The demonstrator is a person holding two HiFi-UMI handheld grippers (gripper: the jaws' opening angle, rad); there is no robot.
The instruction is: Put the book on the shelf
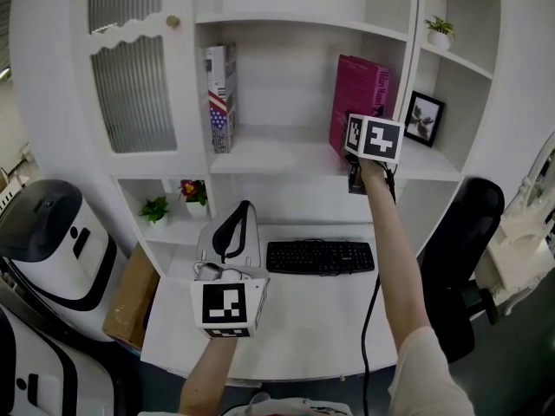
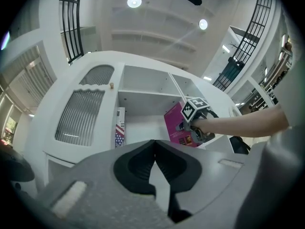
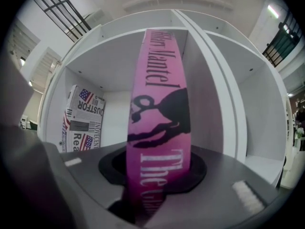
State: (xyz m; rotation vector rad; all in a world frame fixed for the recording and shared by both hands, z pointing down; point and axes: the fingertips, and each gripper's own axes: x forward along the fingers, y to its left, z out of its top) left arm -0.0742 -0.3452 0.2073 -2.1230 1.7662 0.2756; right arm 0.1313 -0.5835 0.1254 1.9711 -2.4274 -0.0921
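Left tongs (image 2: 153, 151) hover low in the frame over the smooth white worktop (image 1: 329, 328), closed on nothing. Right tongs (image 1: 368, 170) clamp the spine of the glossy pink book (image 1: 357, 102), which stands upright at the right end of the middle shelf (image 1: 269, 159), upper centre. Placement looks nearly done. Next, I judge, comes letting go without tipping the slim, flat-sided volume.

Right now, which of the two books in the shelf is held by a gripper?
The pink book, gripped by the right gripper; the flag-printed book stands free.
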